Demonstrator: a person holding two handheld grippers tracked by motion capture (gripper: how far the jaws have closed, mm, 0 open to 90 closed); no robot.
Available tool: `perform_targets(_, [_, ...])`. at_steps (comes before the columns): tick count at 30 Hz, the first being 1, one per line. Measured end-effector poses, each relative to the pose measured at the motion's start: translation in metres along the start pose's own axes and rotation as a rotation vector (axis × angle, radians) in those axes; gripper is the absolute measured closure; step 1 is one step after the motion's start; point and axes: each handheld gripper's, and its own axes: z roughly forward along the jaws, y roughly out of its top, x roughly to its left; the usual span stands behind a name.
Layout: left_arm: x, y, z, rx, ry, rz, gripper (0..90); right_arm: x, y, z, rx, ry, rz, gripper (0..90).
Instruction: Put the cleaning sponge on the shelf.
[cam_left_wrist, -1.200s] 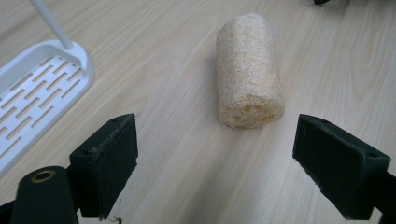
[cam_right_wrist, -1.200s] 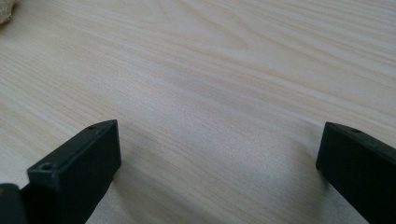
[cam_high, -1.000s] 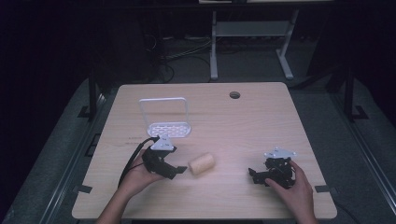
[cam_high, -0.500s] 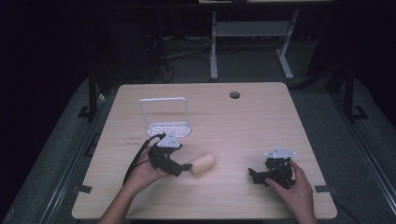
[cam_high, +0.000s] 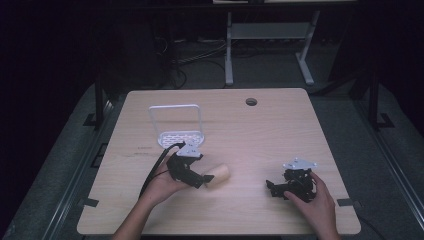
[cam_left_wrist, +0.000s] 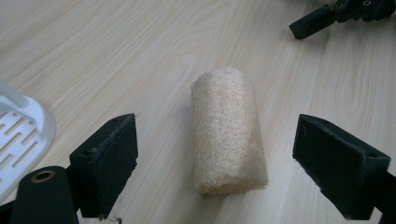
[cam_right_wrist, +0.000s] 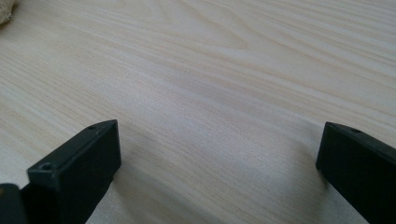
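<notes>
left gripper (cam_left_wrist: 217, 158) jaws spread wide around the loofah roll (cam_left_wrist: 228, 133), untouched, near the table's front edge; right gripper (cam_right_wrist: 217, 163) jaws released.

A pale beige loofah roll (cam_left_wrist: 229, 133) is lying on its side on the light wooden table (cam_high: 260, 130); its surface is looking coarse and fibrous, its shape a short cylinder with one flat cut end showing. It is sitting near the table's front edge, left of centre, touching no jaw; it is resting between the spread jaws of the left gripper (cam_left_wrist: 229, 177).
</notes>
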Motion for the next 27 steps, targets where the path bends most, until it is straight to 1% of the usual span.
perform_targets(6, [-0.002,0.004,0.005,-0.006,-0.006,-0.003,13.7,0.000,0.000,0.000,0.000,0.000,0.000,0.0])
perform_targets(13, [-0.006,0.007,0.017,-0.005,-0.012,0.009,13.6,0.000,0.000,0.000,0.000,0.000,0.000,0.0])
perform_targets(15, [-0.007,0.007,0.019,-0.009,-0.010,0.006,13.6,0.000,0.000,0.000,0.000,0.000,0.000,0.0])
perform_targets(19, [-0.007,0.007,0.024,-0.001,-0.015,0.009,13.6,0.000,0.000,0.000,0.000,0.000,0.000,0.0])
perform_targets(22, [-0.007,0.007,0.026,0.003,-0.022,0.002,13.6,0.000,0.000,0.000,0.000,0.000,0.000,0.0])
perform_targets(24, [-0.009,0.006,0.031,0.009,-0.029,0.000,13.6,0.000,0.000,0.000,0.000,0.000,0.000,0.0])
perform_targets(27, [-0.010,0.005,0.035,0.019,-0.029,0.000,13.6,0.000,0.000,0.000,0.000,0.000,0.000,0.0])
